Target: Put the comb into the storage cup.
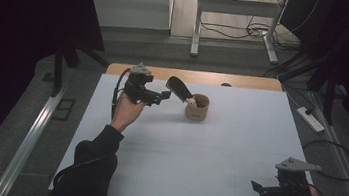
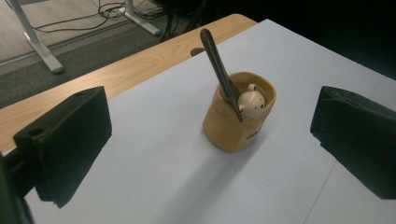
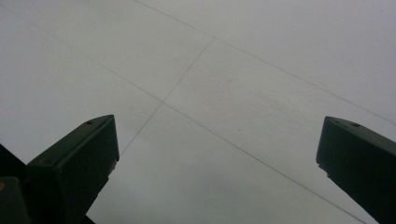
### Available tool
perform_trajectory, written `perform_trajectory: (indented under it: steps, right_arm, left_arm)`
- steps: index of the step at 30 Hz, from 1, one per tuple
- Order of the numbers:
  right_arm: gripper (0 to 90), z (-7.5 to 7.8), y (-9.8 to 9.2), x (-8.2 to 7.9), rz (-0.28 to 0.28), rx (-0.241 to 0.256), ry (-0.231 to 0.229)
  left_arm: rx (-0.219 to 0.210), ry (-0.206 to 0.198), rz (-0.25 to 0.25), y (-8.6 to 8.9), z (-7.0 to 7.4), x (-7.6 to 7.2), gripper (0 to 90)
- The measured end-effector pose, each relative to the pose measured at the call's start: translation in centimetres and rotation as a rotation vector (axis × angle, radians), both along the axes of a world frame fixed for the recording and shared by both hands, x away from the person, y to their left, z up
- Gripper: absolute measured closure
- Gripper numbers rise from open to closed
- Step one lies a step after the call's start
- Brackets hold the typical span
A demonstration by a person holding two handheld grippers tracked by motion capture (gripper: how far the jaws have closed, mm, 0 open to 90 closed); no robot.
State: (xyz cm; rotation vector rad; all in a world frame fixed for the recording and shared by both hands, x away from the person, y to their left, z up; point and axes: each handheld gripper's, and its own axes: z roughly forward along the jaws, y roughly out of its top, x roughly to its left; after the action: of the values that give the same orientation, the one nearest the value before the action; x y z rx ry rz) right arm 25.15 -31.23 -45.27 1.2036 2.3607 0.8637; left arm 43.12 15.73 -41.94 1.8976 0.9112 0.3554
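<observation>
A white-topped table (image 1: 216, 148) with a wooden far edge carries a tan cup (image 1: 196, 108) near its far side.

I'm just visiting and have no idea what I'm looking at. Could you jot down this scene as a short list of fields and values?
Setting: white table, wooden strip along its far edge
Who: a person with a handheld gripper in each hand
Cup: tan cup standing upright near the far edge
In the cup: a dark spoon leaning out, beside a small cream bear figure
Left gripper: open, raised, aimed at the cup, not touching it
Right gripper: open, at the table's near right corner, over bare table
Floor beyond: cables and metal desk legs
</observation>
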Motion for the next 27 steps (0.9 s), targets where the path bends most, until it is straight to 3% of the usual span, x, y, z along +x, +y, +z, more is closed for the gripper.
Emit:
perform_trajectory:
  steps: [27]
  right_arm:
    - [0.0, 0.0, 0.0, 0.0, 0.001, -0.002, -0.006]
  left_arm:
    - [0.015, 0.039, -0.003, 0.8, -2.5, -1.9, 0.0]
